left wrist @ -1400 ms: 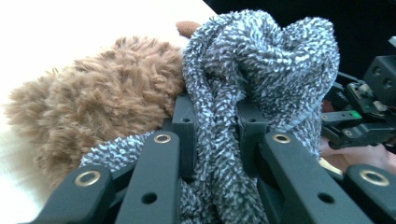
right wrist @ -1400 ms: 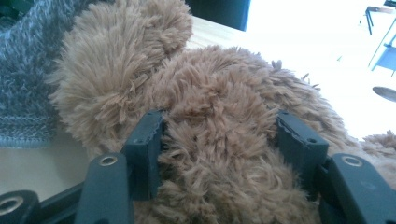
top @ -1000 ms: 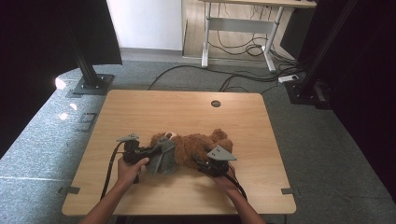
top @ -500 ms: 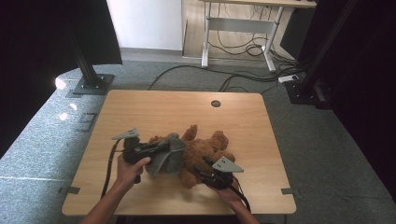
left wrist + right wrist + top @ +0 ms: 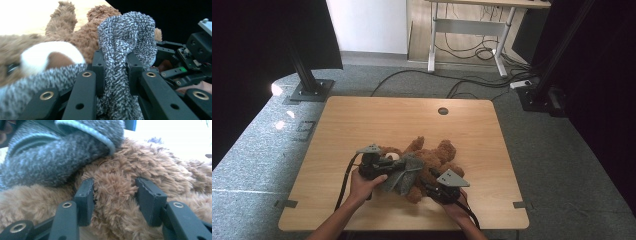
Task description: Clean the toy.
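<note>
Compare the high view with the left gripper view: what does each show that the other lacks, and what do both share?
High view alone: the whole wooden table, the person's forearms, grey floor and cables. Left gripper view alone: the left gripper pinching a fold of grey knitted cloth, and the bear's white muzzle. Shared: the brown teddy bear, the cloth, the right gripper.

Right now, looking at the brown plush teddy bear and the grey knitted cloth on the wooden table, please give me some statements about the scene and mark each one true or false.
1. The left gripper pinches the grey knitted cloth. True.
2. The brown plush teddy bear lies on the floor. False: it lies on the wooden table.
3. The right gripper has bear fur between its jaws. True.
4. The cloth is red. False: it is grey.
</note>
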Motion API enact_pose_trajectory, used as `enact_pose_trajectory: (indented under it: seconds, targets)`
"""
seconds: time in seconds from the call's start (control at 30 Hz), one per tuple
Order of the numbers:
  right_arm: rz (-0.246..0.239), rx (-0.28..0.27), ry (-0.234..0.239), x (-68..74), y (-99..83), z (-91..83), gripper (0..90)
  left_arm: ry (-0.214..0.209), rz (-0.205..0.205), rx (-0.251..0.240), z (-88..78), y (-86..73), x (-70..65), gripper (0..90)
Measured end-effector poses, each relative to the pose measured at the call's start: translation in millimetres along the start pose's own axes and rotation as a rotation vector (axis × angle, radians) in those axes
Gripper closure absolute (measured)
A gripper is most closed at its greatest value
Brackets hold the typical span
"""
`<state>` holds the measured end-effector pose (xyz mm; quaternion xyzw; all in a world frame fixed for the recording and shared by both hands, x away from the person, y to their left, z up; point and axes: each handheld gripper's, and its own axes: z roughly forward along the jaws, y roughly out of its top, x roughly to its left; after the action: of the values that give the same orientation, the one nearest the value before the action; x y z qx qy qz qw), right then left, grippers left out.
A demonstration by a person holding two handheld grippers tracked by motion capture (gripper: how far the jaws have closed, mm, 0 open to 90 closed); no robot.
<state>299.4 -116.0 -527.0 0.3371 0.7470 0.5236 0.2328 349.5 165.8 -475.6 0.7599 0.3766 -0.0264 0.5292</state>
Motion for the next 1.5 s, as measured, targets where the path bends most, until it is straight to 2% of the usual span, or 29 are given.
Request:
enact_pose_trajectory:
  seconds: [0.1, 0.2, 0.3, 0.47, 0.53, 0.7, 1.03, 1.17, 1.27, 1.5]
  targets:
    - [-0.015, -0.003, -0.018, 0.8, -0.6, 0.7, 50.1, 0.007, -0.006, -0.022, -10.8, -4.7, 4.0, 73.9]
    - [-0.008, -0.008, -0.025, -0.2, -1.2, 1.3, 50.0, 0.03, -0.026, -0.031, -23.8, -11.7, 11.7, 73.6]
    - [0.006, -0.012, -0.016, -0.9, -1.5, 1.1, 49.8, 0.016, -0.08, -0.038, -34.6, -21.4, 22.6, 72.4]
    - [0.035, -0.006, 0.007, -2.4, -2.4, -4.1, 49.9, 0.043, -0.071, -0.048, -43.4, -29.2, 24.6, 71.6]
    - [0.025, 0.0, 0.003, -2.6, -4.6, -5.5, 49.9, 0.027, -0.09, -0.046, -41.7, -30.6, 27.3, 71.4]
    - [-0.014, 0.01, -0.019, -0.3, -5.8, -2.5, 49.9, 0.035, -0.085, -0.038, -34.4, -31.1, 30.6, 71.5]
    - [-0.051, -0.011, -0.048, -7.9, -3.3, 14.0, 50.0, 0.073, -0.079, -0.046, -21.9, -17.8, 42.4, 72.2]
    - [-0.046, -0.028, -0.06, -14.5, -1.4, 22.4, 49.9, 0.091, -0.077, -0.052, -14.8, -13.5, 47.2, 72.5]
    - [-0.044, -0.044, -0.066, -19.7, -0.9, 29.1, 49.9, 0.114, -0.055, -0.057, -10.3, -9.6, 50.9, 72.7]
    - [-0.033, -0.033, -0.1, -34.6, 11.0, 48.1, 49.9, 0.143, -0.062, -0.063, 2.1, 8.6, 65.9, 72.8]
